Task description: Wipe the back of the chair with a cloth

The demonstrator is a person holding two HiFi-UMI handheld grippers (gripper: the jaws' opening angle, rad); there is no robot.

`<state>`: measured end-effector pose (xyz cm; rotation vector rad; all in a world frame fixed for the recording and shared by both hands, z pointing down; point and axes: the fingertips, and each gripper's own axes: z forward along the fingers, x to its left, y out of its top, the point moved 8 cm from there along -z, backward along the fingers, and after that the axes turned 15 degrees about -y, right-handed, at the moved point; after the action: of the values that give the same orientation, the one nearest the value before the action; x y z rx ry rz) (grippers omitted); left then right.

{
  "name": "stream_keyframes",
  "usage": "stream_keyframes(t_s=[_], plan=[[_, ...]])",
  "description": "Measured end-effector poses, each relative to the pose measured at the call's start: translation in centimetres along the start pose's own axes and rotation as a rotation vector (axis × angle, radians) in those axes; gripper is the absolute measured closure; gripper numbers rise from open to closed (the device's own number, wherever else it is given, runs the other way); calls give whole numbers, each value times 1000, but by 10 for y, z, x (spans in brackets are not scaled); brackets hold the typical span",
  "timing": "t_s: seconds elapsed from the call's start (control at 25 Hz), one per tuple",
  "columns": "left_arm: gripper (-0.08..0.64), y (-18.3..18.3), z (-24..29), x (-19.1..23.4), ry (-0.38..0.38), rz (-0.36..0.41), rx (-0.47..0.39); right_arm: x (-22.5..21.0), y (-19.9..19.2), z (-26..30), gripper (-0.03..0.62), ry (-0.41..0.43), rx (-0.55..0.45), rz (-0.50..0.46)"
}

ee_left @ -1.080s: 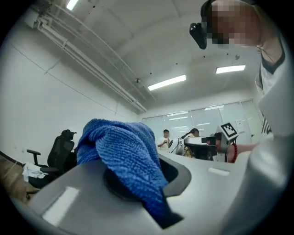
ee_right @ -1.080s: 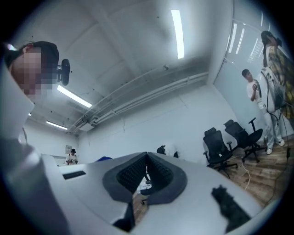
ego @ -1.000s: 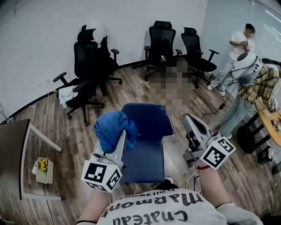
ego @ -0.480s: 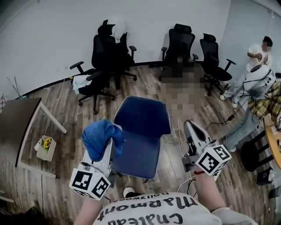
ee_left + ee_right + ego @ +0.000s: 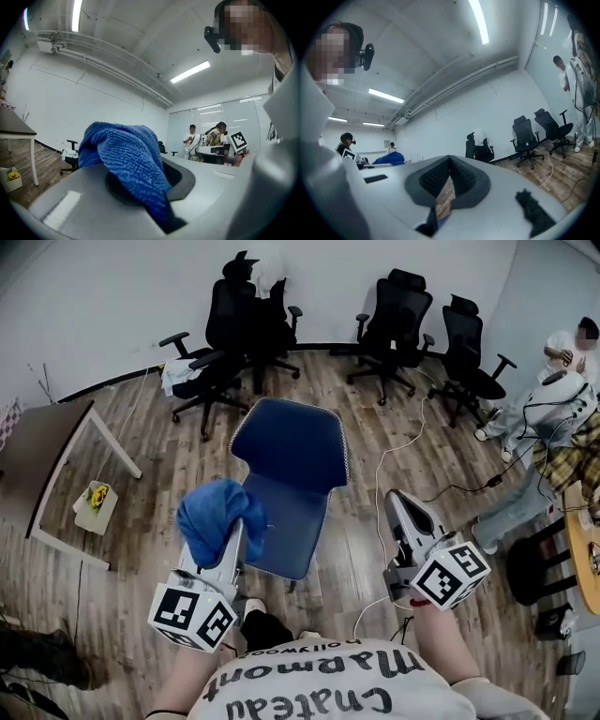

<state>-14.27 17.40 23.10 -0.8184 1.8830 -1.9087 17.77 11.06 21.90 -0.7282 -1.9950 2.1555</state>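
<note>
A blue chair [image 5: 289,451] stands mid-floor in the head view, its back on the far side and its seat toward me. My left gripper [image 5: 230,521] hovers at the seat's near left corner, shut on a bunched blue cloth [image 5: 214,512]. In the left gripper view the cloth [image 5: 124,159] bulges up from between the jaws of the left gripper [image 5: 145,183]. To the right of the chair and apart from it, my right gripper [image 5: 398,502] is held over the floor. In its own view the right gripper [image 5: 449,180] has its ribbed pads together with nothing between them.
Black office chairs [image 5: 239,324] [image 5: 398,320] [image 5: 469,343] line the far wall. A table [image 5: 47,446] stands at left, with a small box of yellow flowers [image 5: 94,502] by its leg. A white cable [image 5: 384,456] runs over the wooden floor. People [image 5: 553,399] stand at right.
The view has swung, so the blue chair now sits farther ahead of both grippers. The left gripper still holds the cloth, lower against the seat. The right gripper stays shut and empty.
</note>
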Motion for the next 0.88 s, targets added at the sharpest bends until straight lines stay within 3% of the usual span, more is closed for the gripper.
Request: stream_keyframes(t_s=[0.32,0.52,0.88], plan=[[523,-14,-10,-29,22,-2,9,9,-14,-24,578,58,68,-37],[523,-17,-14,-40,37,35,27,10,-22,-33,580,47,89,-90],[523,-22,-26,-50,53,55,38,10,-29,-40,578,67,83,-84]])
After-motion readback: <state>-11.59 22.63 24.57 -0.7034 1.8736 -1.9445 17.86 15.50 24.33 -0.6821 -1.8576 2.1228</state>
